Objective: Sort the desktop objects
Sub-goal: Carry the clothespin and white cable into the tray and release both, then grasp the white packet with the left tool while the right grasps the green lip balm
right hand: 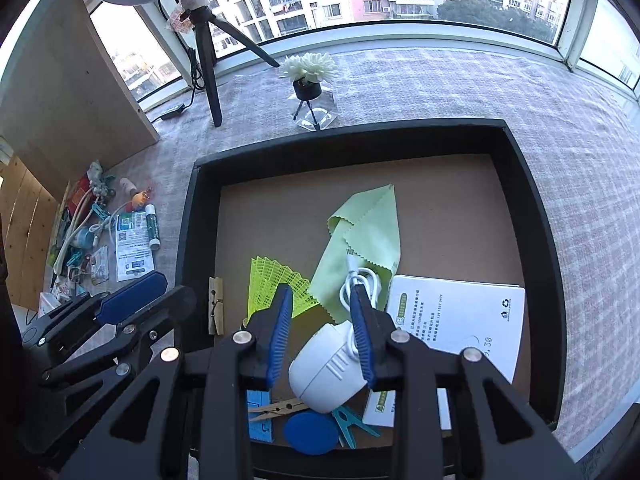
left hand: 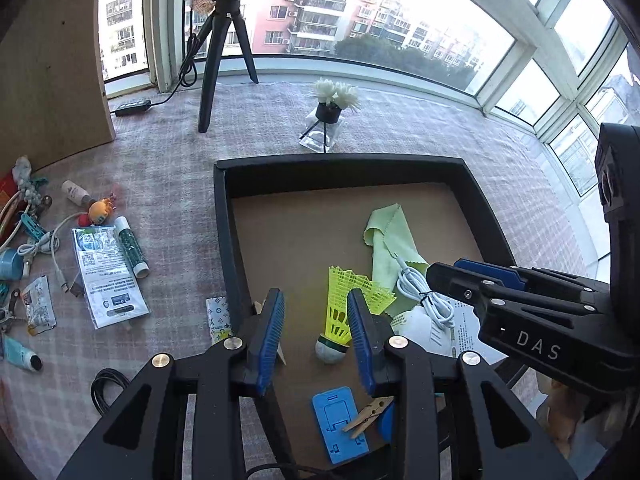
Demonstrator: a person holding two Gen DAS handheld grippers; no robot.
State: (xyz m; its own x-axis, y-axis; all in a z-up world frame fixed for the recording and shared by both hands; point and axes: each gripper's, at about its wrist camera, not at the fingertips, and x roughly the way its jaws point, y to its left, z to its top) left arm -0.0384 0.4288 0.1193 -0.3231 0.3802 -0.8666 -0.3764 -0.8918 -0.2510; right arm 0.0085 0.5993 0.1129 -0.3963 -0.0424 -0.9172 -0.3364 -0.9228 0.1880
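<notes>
My two grippers hang over the black tray (right hand: 532, 216) on the checked tablecloth (left hand: 168, 168), the landmark here. The left gripper (left hand: 316, 332) has its blue pads parted over bare cardboard near the tray's near-left corner, gripping nothing; the yellow shuttlecock (left hand: 344, 300) lies just beside its right finger. The right gripper (right hand: 322, 328) also stands with its jaws apart, a white round gadget (right hand: 326, 372) lying between and below its pads, which do not press on it, and the coiled white cable (right hand: 360, 284) just beyond. At the tray's near edge lie a blue phone stand (left hand: 340, 424) and a wooden clothespin (left hand: 370, 414). Toward the tray's middle rests a green cloth (right hand: 360, 240), with a white leaflet (right hand: 460, 320) at its right side. Left of the tray, unsorted clutter (left hand: 52, 248) covers the tablecloth. Beyond the tray's far wall stands a small white flower pot (right hand: 308, 74), then a black tripod (left hand: 224, 56).
</notes>
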